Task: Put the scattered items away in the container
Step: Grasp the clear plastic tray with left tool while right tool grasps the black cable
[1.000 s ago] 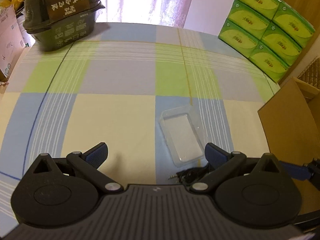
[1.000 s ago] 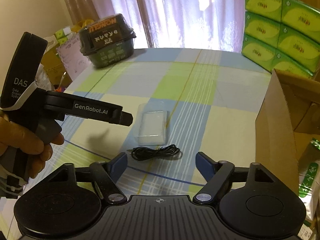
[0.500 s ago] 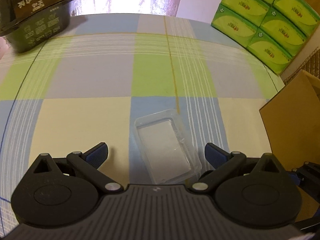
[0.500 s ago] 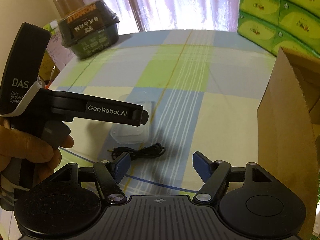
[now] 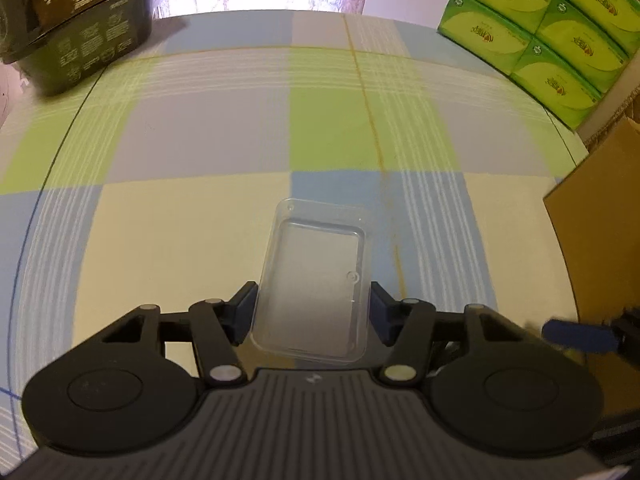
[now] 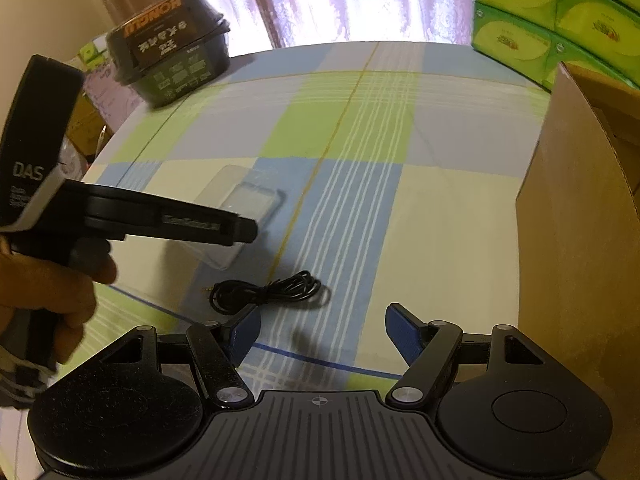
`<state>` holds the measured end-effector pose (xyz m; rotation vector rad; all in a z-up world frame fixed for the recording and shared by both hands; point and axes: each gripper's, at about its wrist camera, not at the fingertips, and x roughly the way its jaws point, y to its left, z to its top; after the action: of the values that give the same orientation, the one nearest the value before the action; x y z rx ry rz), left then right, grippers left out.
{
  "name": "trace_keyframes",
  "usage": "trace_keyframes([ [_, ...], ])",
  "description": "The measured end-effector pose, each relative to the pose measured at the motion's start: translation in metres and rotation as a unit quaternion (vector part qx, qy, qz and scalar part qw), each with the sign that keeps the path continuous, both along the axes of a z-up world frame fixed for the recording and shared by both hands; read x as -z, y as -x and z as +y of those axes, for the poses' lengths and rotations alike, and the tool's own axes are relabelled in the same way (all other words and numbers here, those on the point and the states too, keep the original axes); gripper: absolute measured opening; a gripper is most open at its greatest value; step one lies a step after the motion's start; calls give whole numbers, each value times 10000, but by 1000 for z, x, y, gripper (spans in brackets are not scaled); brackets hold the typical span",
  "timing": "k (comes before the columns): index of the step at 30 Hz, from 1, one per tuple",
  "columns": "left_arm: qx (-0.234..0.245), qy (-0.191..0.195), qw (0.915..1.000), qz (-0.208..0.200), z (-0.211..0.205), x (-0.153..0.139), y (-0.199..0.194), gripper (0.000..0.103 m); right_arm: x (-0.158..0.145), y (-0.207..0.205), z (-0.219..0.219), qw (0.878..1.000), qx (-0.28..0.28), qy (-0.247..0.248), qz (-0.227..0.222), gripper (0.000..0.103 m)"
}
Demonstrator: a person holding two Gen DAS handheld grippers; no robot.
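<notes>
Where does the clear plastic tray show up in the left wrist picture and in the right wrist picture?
Left wrist: the clear plastic tray sits bottom centre, between the pads of the left tongs.
Right wrist: the tray lies left of centre, partly behind the other tool, beyond the black cable.
Shared landmark: the dark food box at the table's far left.

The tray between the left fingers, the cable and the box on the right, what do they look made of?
Tray: thin clear moulded plastic, glossy; the cloth shows through it.
Cable: black, probably rubber- or plastic-sheathed, coiled loosely, with a small metal plug at one end.
Box: plain brown cardboard, matte, with a raw cut top edge.
</notes>
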<state>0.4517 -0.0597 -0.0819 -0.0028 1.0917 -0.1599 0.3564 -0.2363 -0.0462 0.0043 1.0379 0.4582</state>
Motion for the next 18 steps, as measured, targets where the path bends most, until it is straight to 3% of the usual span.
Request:
trace_keyframes([
  [11, 187, -202, 9993, -240, 74, -5, 74, 53, 5, -3, 40, 9978, -642, 144, -89, 76],
  [16, 299, -281, 9983, -409, 90, -9, 102, 53, 16, -2, 65, 9868, -1424, 677, -368, 76],
  [17, 308, -258, 9982, -448, 92, -10, 107, 53, 18, -3, 68, 9834, -1593, 757, -425, 73],
  [18, 325, -230, 9980, -483, 94, -11, 111, 53, 20, -3, 71, 9800, -1748, 828, -472, 62],
])
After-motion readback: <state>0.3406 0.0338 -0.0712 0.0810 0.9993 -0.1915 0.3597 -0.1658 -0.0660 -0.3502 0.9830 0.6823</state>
